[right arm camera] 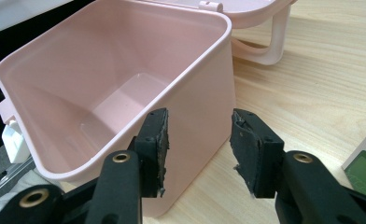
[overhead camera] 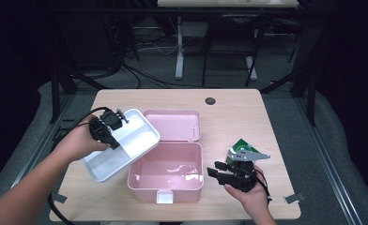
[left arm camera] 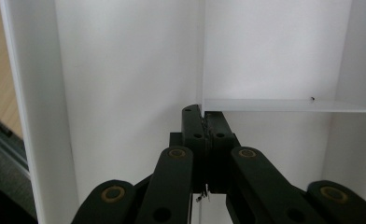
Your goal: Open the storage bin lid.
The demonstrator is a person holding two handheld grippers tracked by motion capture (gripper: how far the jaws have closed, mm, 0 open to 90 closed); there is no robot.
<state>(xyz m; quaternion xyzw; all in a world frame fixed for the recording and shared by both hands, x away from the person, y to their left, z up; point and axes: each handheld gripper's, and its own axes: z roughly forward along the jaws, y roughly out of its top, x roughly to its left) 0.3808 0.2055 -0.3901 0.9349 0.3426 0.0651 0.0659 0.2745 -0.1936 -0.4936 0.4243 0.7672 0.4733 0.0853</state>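
I've got the light wooden table (overhead camera: 248,112) under everything, with a small dark round cap (overhead camera: 210,101) set into it near the far edge. A green and white card or packet (overhead camera: 242,146) lies on the right side of the table; I see its corner (right arm camera: 365,163) in the right gripper view too. Two grey tabs (overhead camera: 294,198) sit at the near corners. Beyond the table, a white desk leg (overhead camera: 179,47) and loose cables (overhead camera: 140,75) cross the grey floor.

The right tool (right arm camera: 198,151), jaws parted and empty, faces the corner of an open pink plastic box (right arm camera: 125,93) on the pale wooden surface (right arm camera: 321,93).
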